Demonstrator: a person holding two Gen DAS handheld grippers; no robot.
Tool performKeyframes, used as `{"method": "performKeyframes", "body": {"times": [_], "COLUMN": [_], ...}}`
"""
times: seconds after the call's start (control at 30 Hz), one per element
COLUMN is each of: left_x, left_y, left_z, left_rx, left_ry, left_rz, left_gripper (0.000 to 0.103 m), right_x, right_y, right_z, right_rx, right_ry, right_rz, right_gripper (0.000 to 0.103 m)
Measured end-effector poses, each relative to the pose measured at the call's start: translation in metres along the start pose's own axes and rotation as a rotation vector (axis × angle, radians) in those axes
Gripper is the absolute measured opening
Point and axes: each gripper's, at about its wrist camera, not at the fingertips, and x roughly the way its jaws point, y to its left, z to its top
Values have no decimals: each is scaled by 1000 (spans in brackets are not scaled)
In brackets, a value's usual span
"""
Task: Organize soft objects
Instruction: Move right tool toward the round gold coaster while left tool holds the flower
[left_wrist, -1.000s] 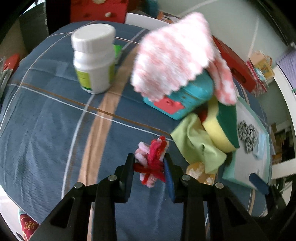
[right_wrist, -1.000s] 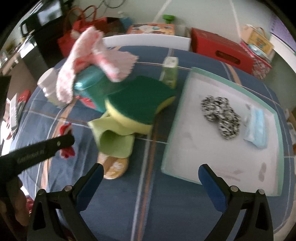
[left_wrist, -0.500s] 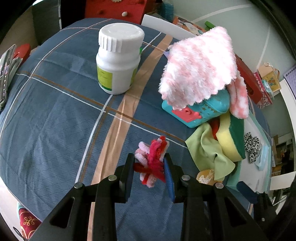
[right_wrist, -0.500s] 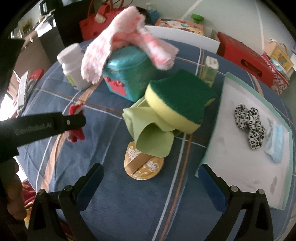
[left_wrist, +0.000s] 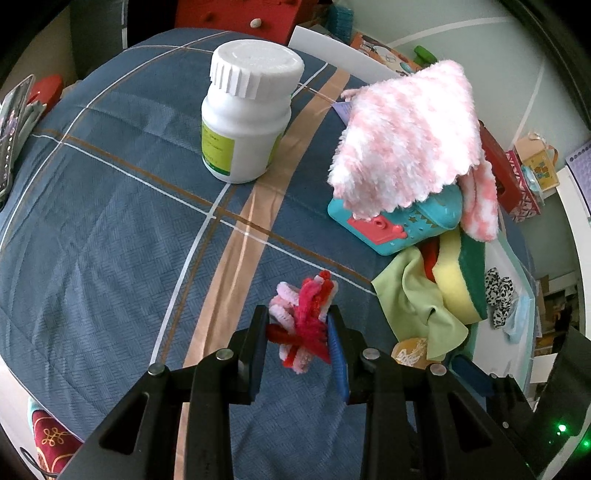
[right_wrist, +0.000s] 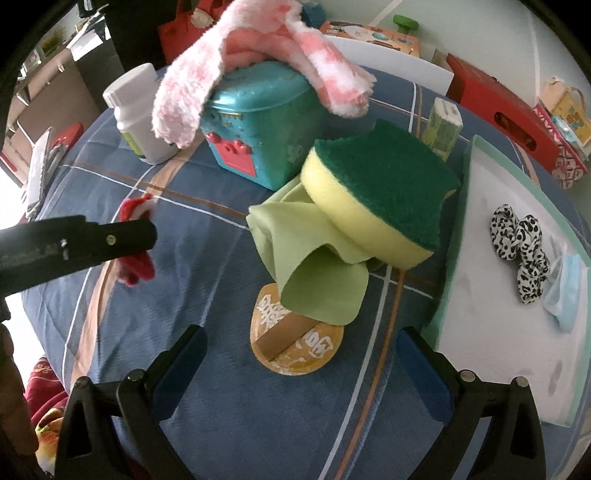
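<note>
My left gripper (left_wrist: 298, 332) is shut on a red, pink and white bundle of fuzzy pipe cleaners (left_wrist: 304, 317), held over the blue plaid cloth. The same bundle (right_wrist: 136, 236) shows in the right wrist view behind the left gripper's black finger. My right gripper (right_wrist: 301, 354) hangs open above a round orange coaster (right_wrist: 295, 343). Just beyond it a light green cloth (right_wrist: 310, 254) lies under a yellow-and-green sponge (right_wrist: 380, 192). A pink-and-white fluffy towel (right_wrist: 258, 48) drapes over a teal toy box (right_wrist: 258, 122). A leopard-print scrunchie (right_wrist: 521, 251) and a blue face mask (right_wrist: 565, 288) lie in the pale green tray (right_wrist: 454, 240).
A white pill bottle (left_wrist: 247, 110) stands at the far left of the table, and a small green packet (right_wrist: 443, 125) stands behind the sponge. Red boxes (right_wrist: 506, 114) and a white chair back (right_wrist: 399, 66) sit beyond the table's far edge.
The right gripper has come lower and nearer the coaster and green cloth. The left gripper has drifted sideways, still holding the pipe-cleaner bundle.
</note>
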Motion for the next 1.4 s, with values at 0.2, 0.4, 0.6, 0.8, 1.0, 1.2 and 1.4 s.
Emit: {"method": "performKeyframes", "body": {"times": [0.2,0.4,0.6,0.8,1.0,1.2,1.4], "left_x": [3,2,5,5,6,7,10], "left_y": [4,3,3,4,9,11,11], "left_z": [1,0,0,1,3,3,2], "left_rx": [0,-6,-7,-10,-20,-23,-30], "left_ry": [2,4,11,12,21,28,41], "left_rz": [-8,-12,-18,-30,-52,-70,-85], "left_gripper": [32,32,32,32,32,32,32], "right_x": [5,17,32,45,55,62,60], "right_y": [-2,3,3,3,2,3,-2], "right_z": [0,2,6,6,3,0,-5], "right_rx": [-11,-11,-9,-8,9,6,25], "right_ry": [7,25,57,73,72,65,46], "right_rz": [-3,-1,-2,1,20,20,34], "right_gripper": [102,100,101,103,103,103,103]}}
